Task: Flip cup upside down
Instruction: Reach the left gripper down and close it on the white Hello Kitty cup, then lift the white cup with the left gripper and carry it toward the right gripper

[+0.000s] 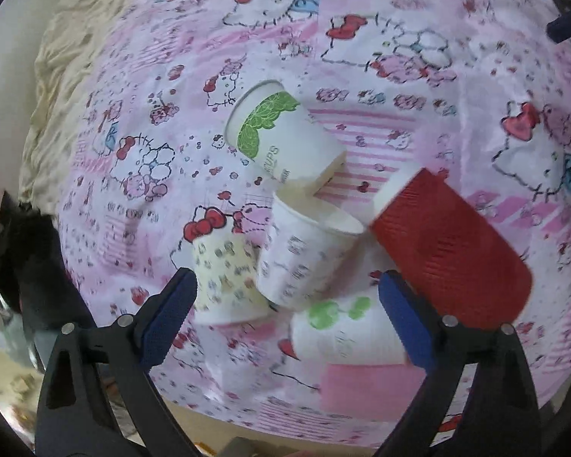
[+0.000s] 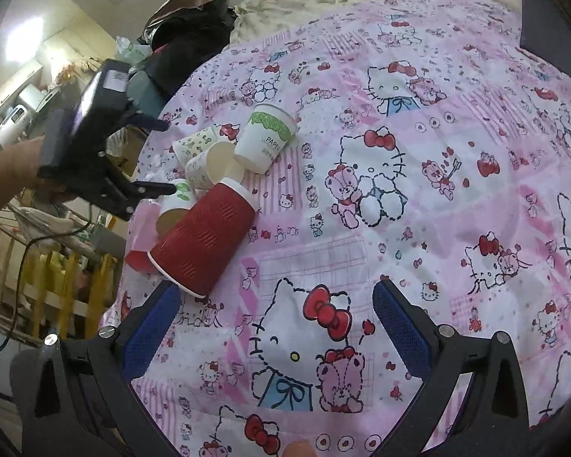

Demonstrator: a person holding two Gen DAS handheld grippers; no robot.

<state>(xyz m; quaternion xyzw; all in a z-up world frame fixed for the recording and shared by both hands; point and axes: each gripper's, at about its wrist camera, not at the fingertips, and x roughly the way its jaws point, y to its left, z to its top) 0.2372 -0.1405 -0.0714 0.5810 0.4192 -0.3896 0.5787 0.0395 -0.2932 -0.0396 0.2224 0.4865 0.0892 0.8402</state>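
Note:
Several paper cups lie in a heap on the pink Hello Kitty bedspread (image 1: 418,57). A big red ribbed cup (image 1: 449,243) lies on its side, also in the right wrist view (image 2: 205,236). A white cup with a green band (image 1: 281,133) lies tilted behind it (image 2: 266,137). Two small patterned cups (image 1: 304,255) (image 1: 224,278) and a white cup with green dots (image 1: 346,335) lie between my left fingers. My left gripper (image 1: 285,293) is open around them, touching none clearly; it shows in the right wrist view (image 2: 167,158). My right gripper (image 2: 274,304) is open and empty above the spread.
A cream blanket (image 1: 64,57) lies crumpled at the far side. A dark bag (image 2: 186,26) sits by the bed's edge. A yellow wooden rail (image 2: 61,278) and room clutter stand beyond the bed at the left. The pink spread (image 2: 437,190) stretches to the right.

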